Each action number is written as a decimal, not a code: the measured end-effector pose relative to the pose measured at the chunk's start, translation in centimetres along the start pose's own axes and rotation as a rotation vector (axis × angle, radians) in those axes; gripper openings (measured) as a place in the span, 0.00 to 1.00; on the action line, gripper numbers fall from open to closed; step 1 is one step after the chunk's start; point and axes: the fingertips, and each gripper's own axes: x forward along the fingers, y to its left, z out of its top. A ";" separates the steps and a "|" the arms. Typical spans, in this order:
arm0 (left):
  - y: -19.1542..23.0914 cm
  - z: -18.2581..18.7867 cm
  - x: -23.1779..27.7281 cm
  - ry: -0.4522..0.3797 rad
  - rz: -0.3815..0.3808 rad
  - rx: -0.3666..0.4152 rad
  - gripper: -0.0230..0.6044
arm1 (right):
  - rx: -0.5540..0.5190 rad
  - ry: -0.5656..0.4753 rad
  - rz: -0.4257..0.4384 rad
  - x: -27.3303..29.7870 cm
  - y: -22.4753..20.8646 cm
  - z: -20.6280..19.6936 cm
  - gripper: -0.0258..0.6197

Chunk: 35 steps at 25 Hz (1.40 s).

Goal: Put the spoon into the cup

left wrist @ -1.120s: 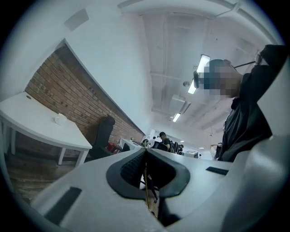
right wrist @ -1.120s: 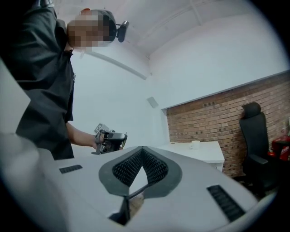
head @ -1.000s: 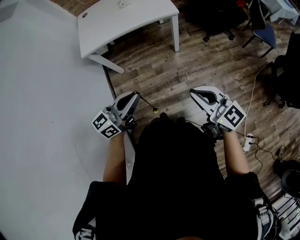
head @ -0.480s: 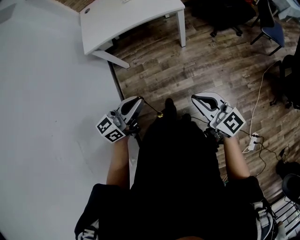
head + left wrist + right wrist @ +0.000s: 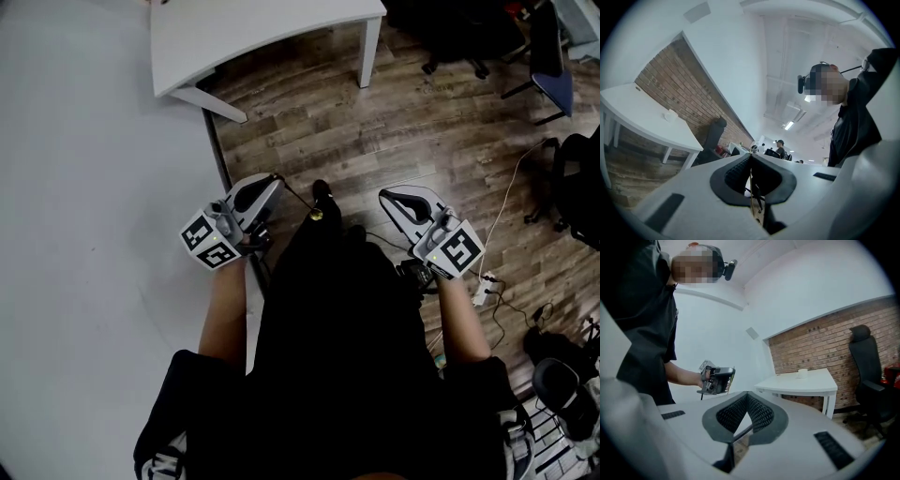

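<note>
My left gripper [image 5: 272, 180] is held close to the person's body and is shut on a thin spoon [image 5: 296, 197]. The spoon's golden end [image 5: 316, 215] sticks out to the right over the wooden floor. In the left gripper view the spoon's handle [image 5: 751, 185] shows as a thin golden line pinched between the shut jaws of that gripper [image 5: 751, 157]. My right gripper [image 5: 384, 194] hovers level with it at the right, shut with nothing in it [image 5: 747, 393]. A small white cup [image 5: 802, 373] stands on the white table [image 5: 820, 383]; the cup [image 5: 670, 115] also shows in the left gripper view.
The white table [image 5: 272, 37] stands ahead on the wooden floor. Dark office chairs [image 5: 450, 28] are beyond it and at the right [image 5: 544, 66]. A white cable and a power strip [image 5: 485, 286] lie on the floor at the right. A wide pale grey surface [image 5: 94, 187] fills the left.
The head view has shifted as the person moves, and a foot now shows ahead of the body. Both grippers keep their places by the body. The left one still holds the spoon.
</note>
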 end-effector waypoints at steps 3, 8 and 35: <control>3.6 1.3 -0.1 -0.003 0.022 -0.012 0.06 | 0.007 0.028 0.012 2.9 -2.1 0.5 0.05; 9.6 3.6 -0.2 -0.011 0.064 -0.037 0.06 | 0.014 0.061 0.043 7.9 -5.6 2.0 0.05; 24.1 17.2 17.3 -0.089 0.084 0.065 0.06 | -0.121 -0.040 0.048 16.0 -32.3 14.3 0.05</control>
